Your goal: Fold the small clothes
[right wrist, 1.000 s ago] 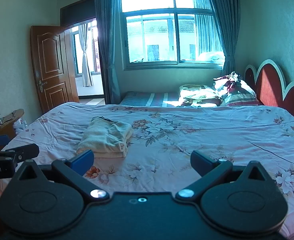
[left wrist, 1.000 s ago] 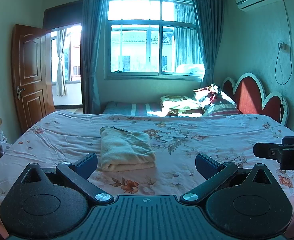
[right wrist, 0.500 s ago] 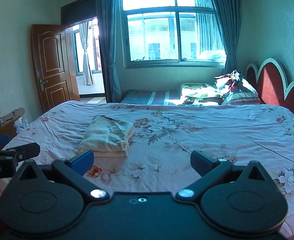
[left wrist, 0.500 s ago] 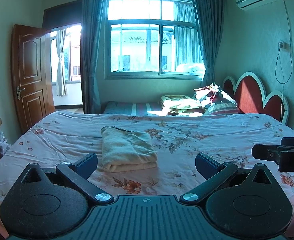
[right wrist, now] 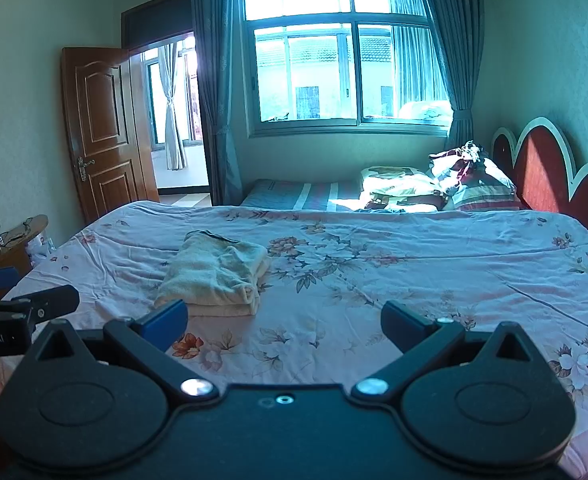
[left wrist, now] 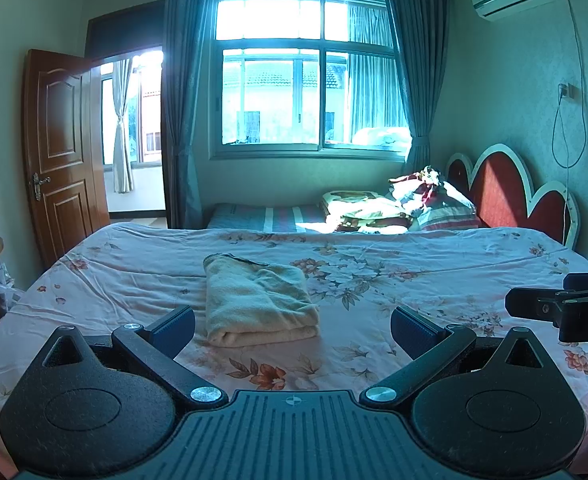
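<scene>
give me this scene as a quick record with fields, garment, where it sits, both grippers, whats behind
garment: cream cloth, folded into a neat stack
surface: floral bedsheet, cloth lies left of middle
left gripper: jaws wide open, empty, above the bed, not touching the cloth
right gripper: jaws wide open, empty, cloth ahead to its left
background: window, open wooden door, red headboard

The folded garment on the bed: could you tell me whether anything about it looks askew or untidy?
Mostly neat. The cream folded garment lies flat on the floral bedsheet, but a dark strip shows along its far edge. Both tongs are open and clear of it.
</scene>
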Action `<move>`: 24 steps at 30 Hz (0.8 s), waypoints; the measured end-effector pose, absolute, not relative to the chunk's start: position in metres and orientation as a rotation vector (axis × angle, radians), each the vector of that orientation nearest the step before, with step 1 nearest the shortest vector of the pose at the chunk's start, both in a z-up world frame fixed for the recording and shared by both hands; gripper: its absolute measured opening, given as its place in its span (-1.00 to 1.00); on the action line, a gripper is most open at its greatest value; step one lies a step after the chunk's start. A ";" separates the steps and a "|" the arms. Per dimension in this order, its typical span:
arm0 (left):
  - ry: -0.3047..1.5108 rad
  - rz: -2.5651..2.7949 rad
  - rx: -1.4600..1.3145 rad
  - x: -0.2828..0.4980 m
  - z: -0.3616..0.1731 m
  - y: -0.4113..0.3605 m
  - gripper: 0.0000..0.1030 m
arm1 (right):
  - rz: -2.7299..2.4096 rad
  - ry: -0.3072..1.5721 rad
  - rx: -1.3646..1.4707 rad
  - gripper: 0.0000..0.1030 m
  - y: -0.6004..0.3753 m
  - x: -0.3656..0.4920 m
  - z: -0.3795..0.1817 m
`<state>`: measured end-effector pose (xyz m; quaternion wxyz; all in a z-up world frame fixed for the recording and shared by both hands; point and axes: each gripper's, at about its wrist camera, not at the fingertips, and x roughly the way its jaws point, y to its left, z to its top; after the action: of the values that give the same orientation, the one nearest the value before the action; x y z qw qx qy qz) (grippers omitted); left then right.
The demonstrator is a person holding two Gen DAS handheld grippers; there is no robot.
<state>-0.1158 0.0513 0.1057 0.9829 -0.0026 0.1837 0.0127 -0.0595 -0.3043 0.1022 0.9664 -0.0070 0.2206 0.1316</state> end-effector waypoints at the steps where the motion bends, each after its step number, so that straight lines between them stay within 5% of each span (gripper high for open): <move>1: 0.369 0.025 -0.005 -0.114 0.106 0.053 1.00 | 0.266 0.445 -0.014 0.99 -0.304 -0.060 0.102; 24: 0.364 0.032 -0.005 -0.108 0.104 0.061 1.00 | 0.269 0.448 -0.015 0.99 -0.302 -0.058 0.102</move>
<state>-0.1079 0.0611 0.1044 0.9833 -0.0025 0.1812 0.0159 -0.0575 -0.3021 0.1016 0.9660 -0.0072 0.2217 0.1329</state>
